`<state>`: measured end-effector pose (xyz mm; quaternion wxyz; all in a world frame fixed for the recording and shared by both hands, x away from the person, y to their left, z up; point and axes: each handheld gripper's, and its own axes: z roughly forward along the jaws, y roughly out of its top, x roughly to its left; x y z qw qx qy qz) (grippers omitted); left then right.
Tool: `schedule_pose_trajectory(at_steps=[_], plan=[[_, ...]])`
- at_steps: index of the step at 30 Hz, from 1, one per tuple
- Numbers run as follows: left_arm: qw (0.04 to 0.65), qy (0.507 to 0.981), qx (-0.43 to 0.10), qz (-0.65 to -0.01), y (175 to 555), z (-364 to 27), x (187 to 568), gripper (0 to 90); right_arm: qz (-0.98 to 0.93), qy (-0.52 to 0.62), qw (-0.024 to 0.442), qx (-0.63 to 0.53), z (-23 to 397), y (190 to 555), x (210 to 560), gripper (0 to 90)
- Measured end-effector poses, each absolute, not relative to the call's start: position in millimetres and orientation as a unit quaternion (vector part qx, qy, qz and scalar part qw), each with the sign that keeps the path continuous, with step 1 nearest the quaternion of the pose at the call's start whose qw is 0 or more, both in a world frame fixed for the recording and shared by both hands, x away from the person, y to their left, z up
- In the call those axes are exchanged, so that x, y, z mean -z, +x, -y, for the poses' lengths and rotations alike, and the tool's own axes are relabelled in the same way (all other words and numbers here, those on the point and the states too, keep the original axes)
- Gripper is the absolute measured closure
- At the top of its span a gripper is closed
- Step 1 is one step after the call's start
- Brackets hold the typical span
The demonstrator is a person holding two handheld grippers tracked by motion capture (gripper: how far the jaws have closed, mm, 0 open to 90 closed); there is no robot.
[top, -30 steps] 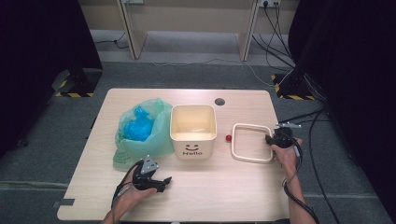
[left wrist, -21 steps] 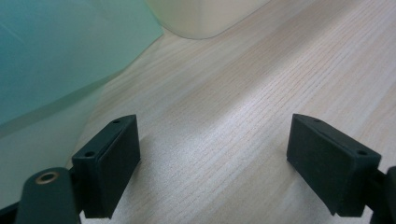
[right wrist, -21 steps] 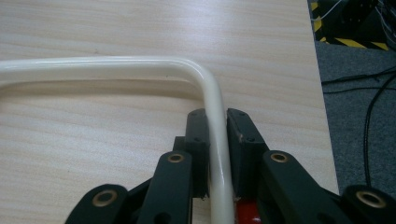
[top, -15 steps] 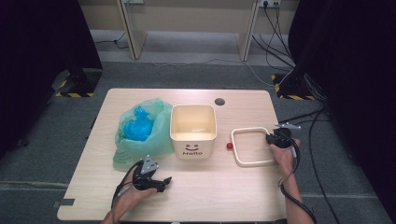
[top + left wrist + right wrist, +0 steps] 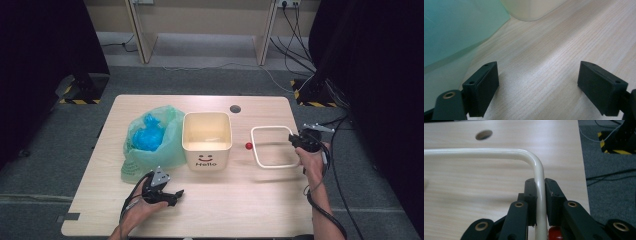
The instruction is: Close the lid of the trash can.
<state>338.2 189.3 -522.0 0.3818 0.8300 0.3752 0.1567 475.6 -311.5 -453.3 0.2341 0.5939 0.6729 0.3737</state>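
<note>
Right gripper clamped on cream frame, seemingly lifted.

Bare wood lies open across the near half of the light wooden table. A cream square plastic bin and a crumpled green plastic bag just beside it block the middle. A small red ball sits in the gap between bin and cream rounded-square frame.

Both tools are black. The left tool carries a grey three-cornered plate on top and has blocky rectangular pads with small screw holes. The right tool shows brass-coloured rivets on its linkage arms. Black cables trail from each.
</note>
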Motion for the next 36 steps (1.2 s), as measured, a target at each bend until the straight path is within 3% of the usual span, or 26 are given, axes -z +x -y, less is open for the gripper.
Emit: schedule_pose_trajectory(at_steps=[13,17,36], plan=[[0.431,0.805,-0.175,-0.367,336.7,-180.3,493.6,19.0,-0.679,0.55,0.226,-0.431,272.0,489.9,390.8,80.7],[0.452,0.794,-0.188,-0.361,338.6,-176.0,476.5,18.9,-0.691,0.526,0.211,-0.449,241.4,493.7,373.3,80.8],[0.504,0.746,-0.244,-0.359,346.0,-149.6,435.3,17.6,-0.749,0.46,0.156,-0.451,114.4,500.3,358.2,80.5]])
